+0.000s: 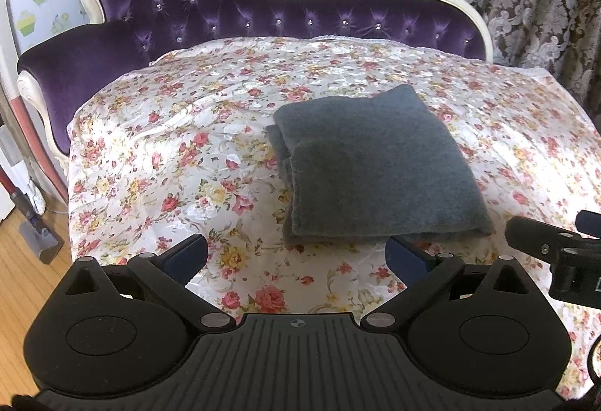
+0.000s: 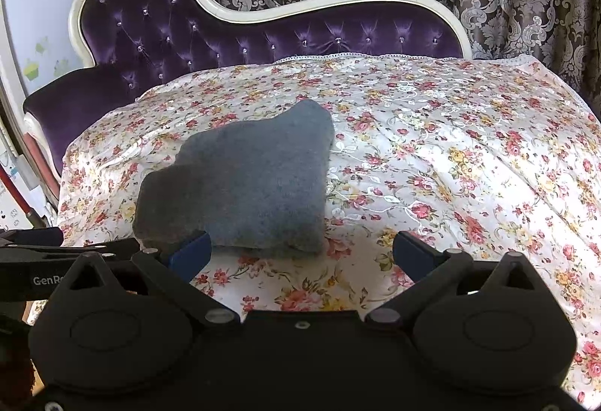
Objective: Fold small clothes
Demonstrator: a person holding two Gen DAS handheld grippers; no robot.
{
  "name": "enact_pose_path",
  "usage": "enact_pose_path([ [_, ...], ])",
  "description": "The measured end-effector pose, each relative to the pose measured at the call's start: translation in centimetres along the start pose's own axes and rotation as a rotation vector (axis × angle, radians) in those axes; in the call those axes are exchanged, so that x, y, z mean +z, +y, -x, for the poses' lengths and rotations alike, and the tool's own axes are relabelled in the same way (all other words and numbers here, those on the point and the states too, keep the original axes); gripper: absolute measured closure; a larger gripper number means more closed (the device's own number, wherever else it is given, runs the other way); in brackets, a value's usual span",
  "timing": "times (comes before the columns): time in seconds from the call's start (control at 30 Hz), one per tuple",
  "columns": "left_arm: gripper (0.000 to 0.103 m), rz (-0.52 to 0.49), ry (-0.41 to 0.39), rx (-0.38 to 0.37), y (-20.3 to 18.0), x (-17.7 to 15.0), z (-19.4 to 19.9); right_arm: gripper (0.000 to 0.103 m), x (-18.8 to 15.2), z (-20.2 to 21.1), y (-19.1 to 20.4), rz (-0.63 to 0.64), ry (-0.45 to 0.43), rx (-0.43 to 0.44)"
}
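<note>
Now both grippers, left (image 1: 296,251) and right (image 2: 302,253), gape empty before the folded cloth (image 1: 375,163); one reads "GenR".

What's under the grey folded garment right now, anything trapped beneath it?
The grey folded garment lies on the floral cover, which shows all around it. Its own lower layers peek out at its left edge. Whatever sits directly beneath the garment is covered and cannot be seen.

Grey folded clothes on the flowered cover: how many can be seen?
1. The grey folded garment lies on the flowered cover, just beyond the open left gripper and open right gripper. Its stacked layers could hide a second piece; I cannot tell.
</note>
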State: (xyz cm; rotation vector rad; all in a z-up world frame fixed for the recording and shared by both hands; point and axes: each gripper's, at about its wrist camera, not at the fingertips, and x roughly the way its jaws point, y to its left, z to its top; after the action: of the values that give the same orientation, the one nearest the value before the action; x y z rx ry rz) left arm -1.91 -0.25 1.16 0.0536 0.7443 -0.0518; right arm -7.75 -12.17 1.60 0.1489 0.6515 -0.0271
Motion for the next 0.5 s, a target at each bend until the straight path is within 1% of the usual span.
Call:
enact_pose_path([
  [0.5, 0.001, 0.001, 0.009, 0.011, 0.25, 0.07, -0.31, 0.001, -0.1, -0.4, -0.09, -0.004, 0.016, -0.003],
])
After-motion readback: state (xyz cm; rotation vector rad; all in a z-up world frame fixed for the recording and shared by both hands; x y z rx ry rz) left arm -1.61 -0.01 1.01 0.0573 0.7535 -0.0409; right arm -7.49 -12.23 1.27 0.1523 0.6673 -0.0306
